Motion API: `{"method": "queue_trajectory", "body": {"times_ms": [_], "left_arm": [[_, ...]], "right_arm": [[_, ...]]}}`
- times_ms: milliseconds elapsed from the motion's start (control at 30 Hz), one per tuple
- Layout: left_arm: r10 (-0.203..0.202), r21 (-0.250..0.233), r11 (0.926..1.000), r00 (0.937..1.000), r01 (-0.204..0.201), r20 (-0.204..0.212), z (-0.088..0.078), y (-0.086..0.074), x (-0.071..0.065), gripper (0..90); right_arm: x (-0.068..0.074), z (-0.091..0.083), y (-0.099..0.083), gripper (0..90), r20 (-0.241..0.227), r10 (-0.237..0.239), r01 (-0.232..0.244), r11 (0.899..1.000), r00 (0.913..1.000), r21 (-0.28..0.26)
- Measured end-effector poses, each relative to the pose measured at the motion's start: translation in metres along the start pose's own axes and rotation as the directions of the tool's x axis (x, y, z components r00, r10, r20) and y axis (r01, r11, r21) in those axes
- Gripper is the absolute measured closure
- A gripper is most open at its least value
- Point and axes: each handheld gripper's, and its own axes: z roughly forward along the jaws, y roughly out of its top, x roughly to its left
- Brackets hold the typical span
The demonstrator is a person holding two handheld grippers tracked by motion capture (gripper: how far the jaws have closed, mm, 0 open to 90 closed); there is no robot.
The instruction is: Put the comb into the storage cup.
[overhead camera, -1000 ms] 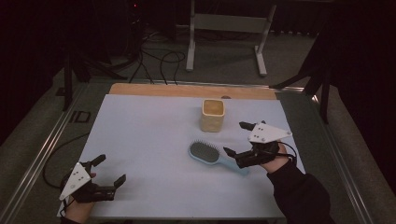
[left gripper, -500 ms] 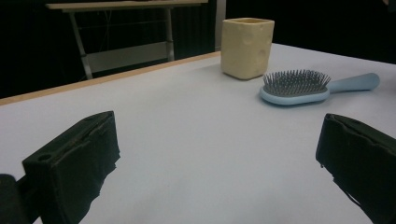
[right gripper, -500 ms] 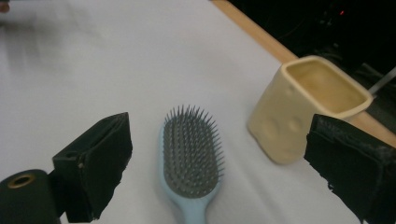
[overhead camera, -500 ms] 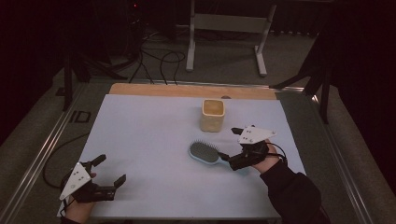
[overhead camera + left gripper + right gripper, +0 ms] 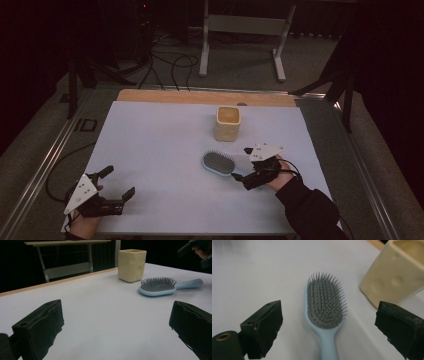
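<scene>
A light blue hairbrush (image 5: 218, 163) with grey bristles lies bristles up on the white table, right of centre; it also shows as the hairbrush (image 5: 325, 312) and the hairbrush (image 5: 158, 286). My right gripper (image 5: 246, 167) is open, its jaws on either side of the brush handle, above the table. Behind the brush stands a cream square cup (image 5: 227, 123), the same cup (image 5: 398, 272) and cup (image 5: 131, 264). My left gripper (image 5: 119, 183) rests open at the near left, holding nothing.
The white table top (image 5: 160, 145) has a wooden strip (image 5: 200, 97) along its far edge. Beyond it stand a metal frame (image 5: 242, 30) and floor cables (image 5: 165, 62). Metal rails (image 5: 45, 165) run along the table's sides.
My right gripper has moved left and nearer along the brush handle, and its open jaws now straddle the handle. The brush, the cup and the left gripper have stayed put.
</scene>
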Motion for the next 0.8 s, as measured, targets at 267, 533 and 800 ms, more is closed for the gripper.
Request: {"method": "queue_trajectory", "body": {"times_ms": [267,533,800], "left_arm": [[-0.002,-0.001,1.0000,1.0000,0.002,0.002,0.000,0.000,0.000,0.0],[-0.004,-0.002,1.0000,1.0000,0.004,0.003,0.000,0.000,0.000,0.0],[-0.006,-0.003,1.0000,1.0000,0.006,0.003,0.000,0.000,0.000,0.0]], "right_arm": [[-0.001,0.012,-0.009,7.8,-0.030,0.011,-0.010,0.999,0.9995,0.049],[-0.003,0.020,-0.014,7.9,-0.053,0.007,-0.001,0.994,0.9986,0.111],[-0.004,0.027,-0.015,8.5,-0.077,0.003,0.009,0.987,0.9971,0.159]]}}
